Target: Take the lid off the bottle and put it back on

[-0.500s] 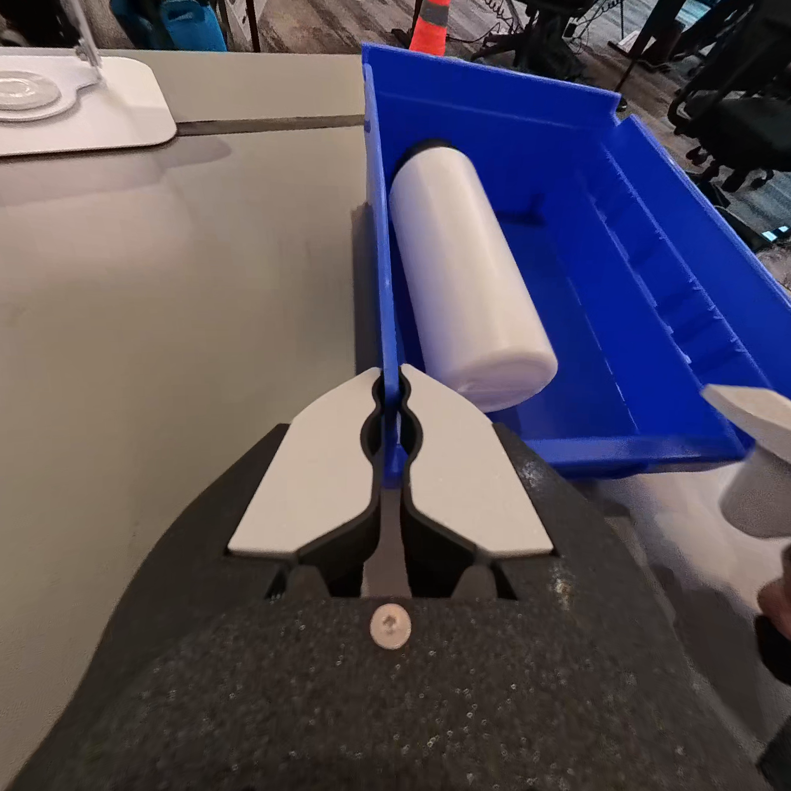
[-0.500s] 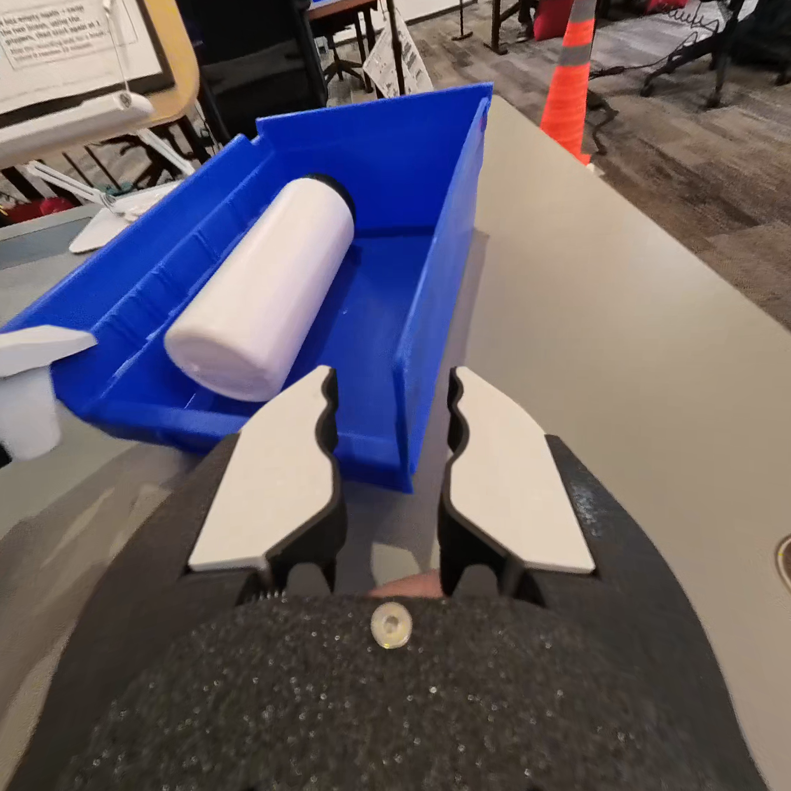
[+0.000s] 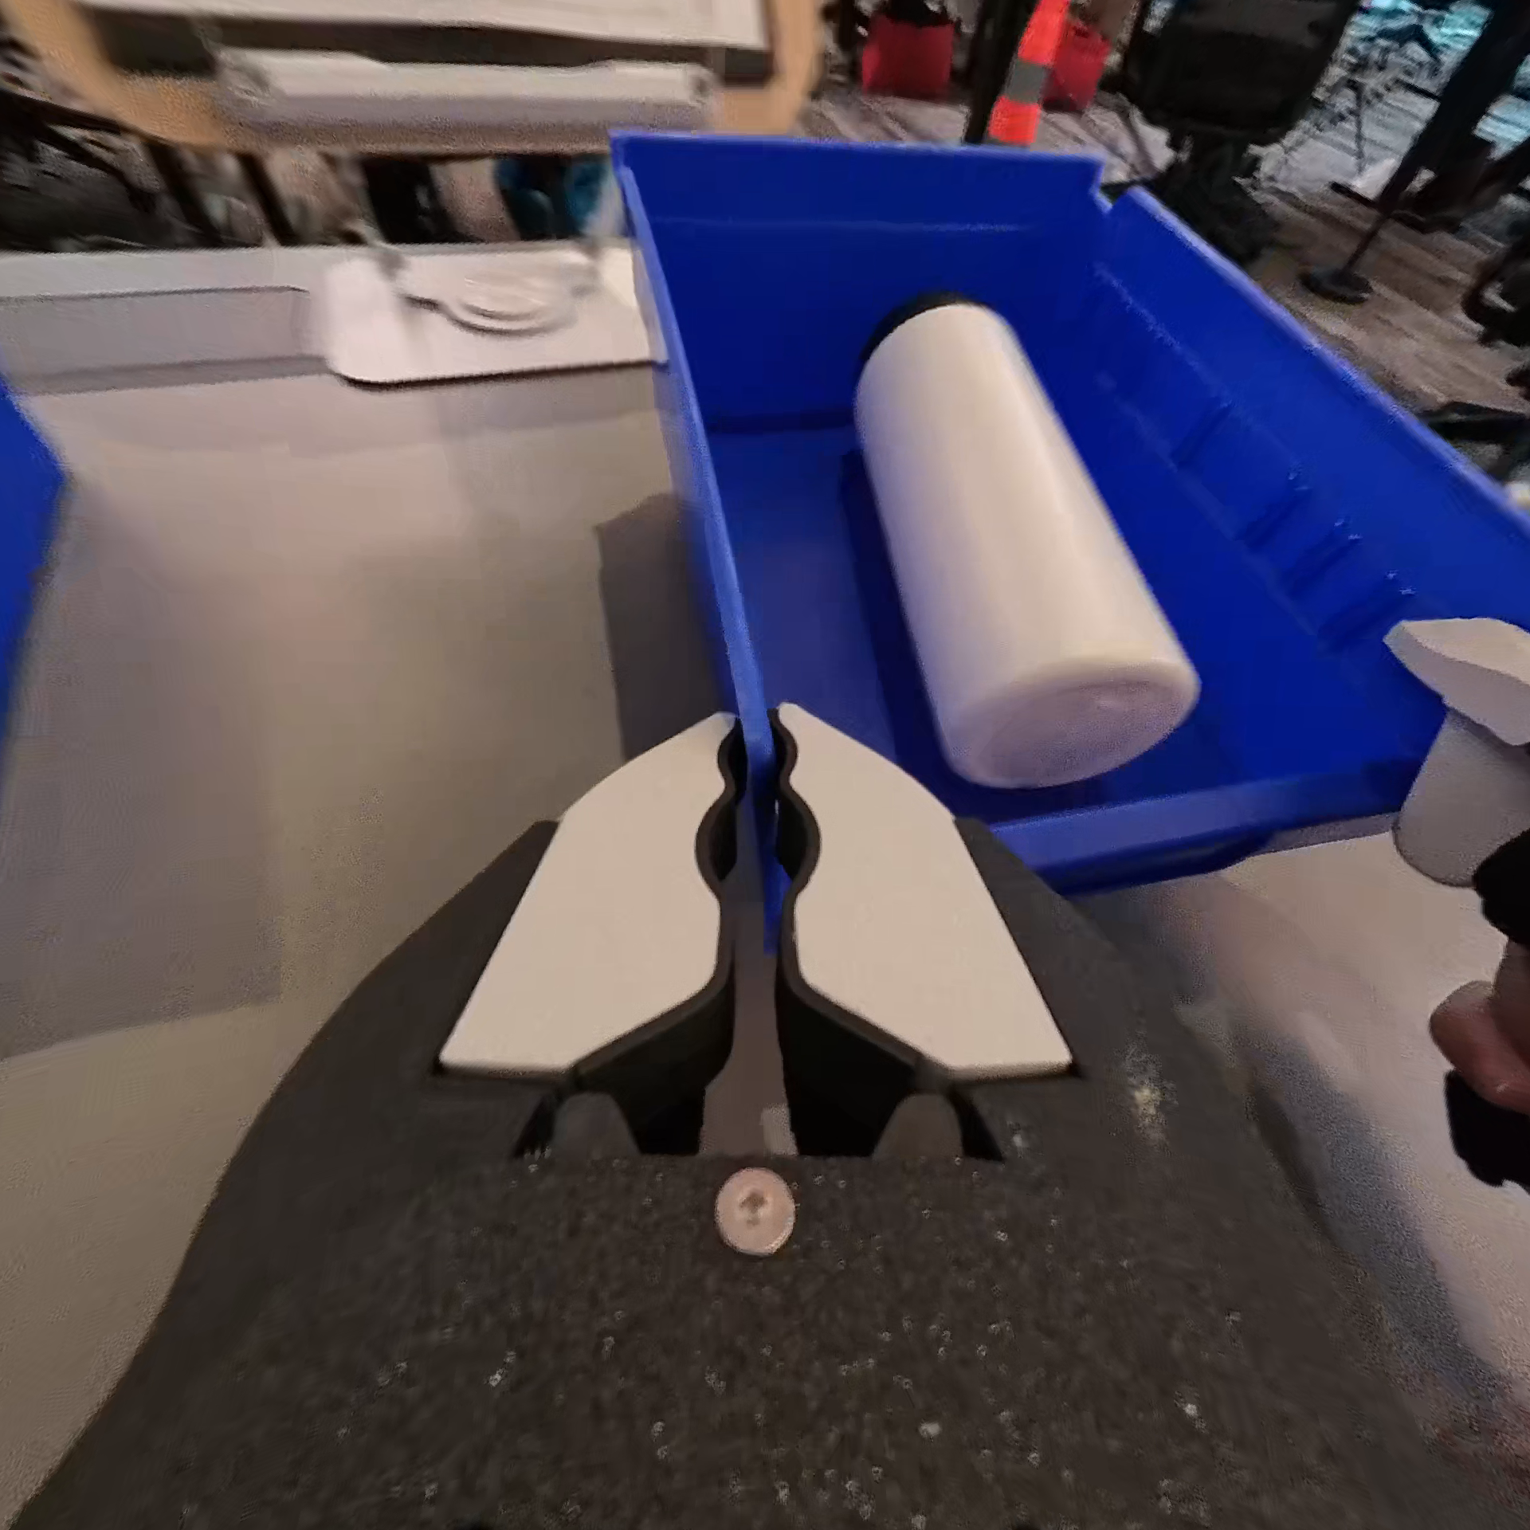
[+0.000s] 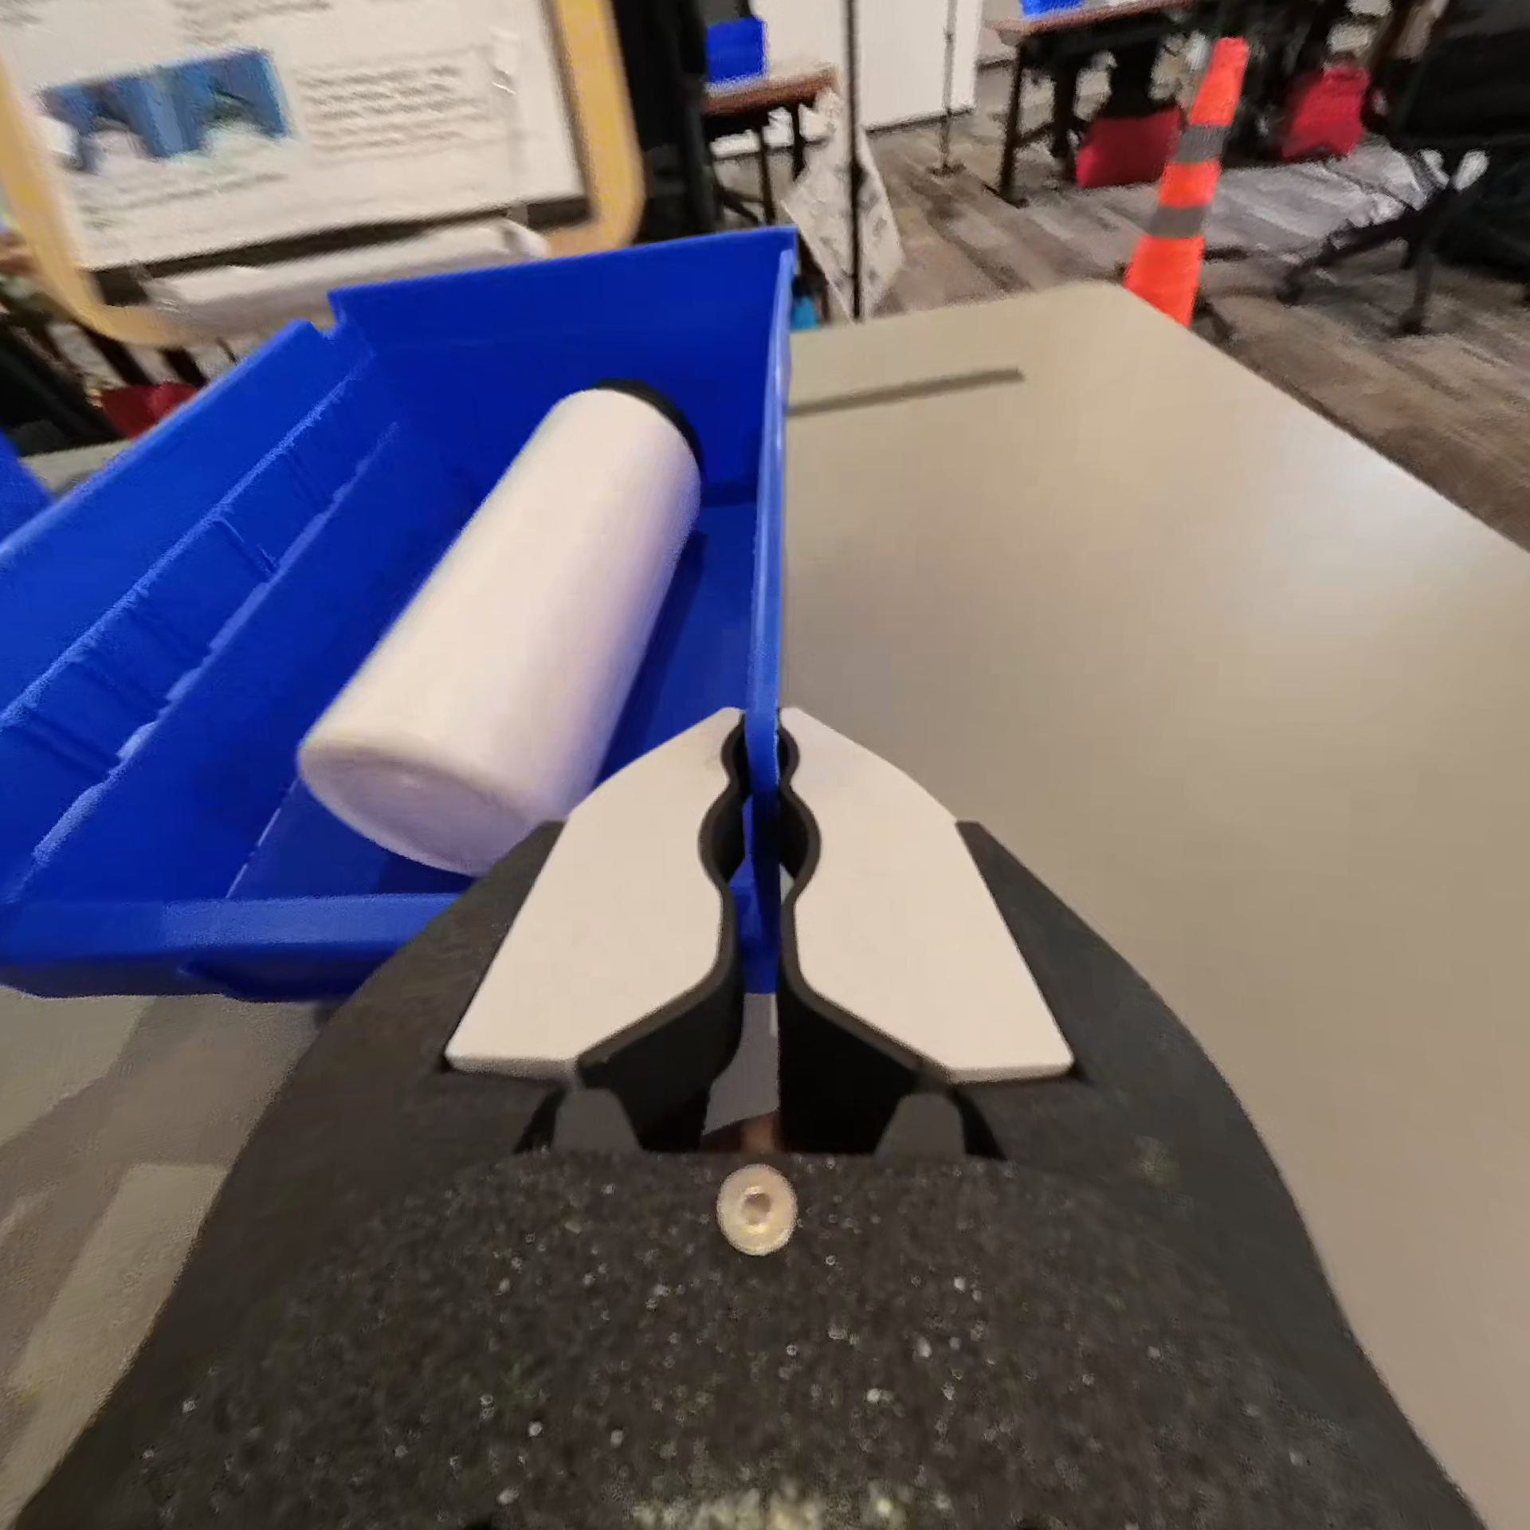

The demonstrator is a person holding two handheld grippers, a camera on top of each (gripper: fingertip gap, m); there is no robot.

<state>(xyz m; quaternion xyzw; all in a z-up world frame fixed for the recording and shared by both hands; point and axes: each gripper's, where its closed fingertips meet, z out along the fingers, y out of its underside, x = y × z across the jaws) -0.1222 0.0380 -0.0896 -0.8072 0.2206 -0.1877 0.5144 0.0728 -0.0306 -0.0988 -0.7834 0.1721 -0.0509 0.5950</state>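
Observation:
A white bottle (image 3: 1018, 546) with a dark lid at its far end lies on its side in a blue bin (image 3: 1242, 414). My left gripper (image 3: 755, 737) is shut on the bin's left side wall (image 3: 704, 464) near the front corner. My right gripper (image 4: 760, 728) is shut on the bin's right side wall (image 4: 770, 530). The bottle (image 4: 505, 637) lies just left of my right fingers. The right gripper's white fingertip (image 3: 1474, 687) also shows at the bin's front right corner in the left wrist view. The bin sits tilted, its front raised off the grey table (image 4: 1118, 662).
A white flat base with a clear disc (image 3: 497, 323) lies on the table behind left. Another blue bin's edge (image 3: 25, 513) shows at far left. An orange cone (image 4: 1184, 190), chairs and tables stand on the floor beyond.
My right gripper has closed from open onto the bin's right wall. The left gripper stays shut on the left wall. The bin has lifted and both views have shifted.

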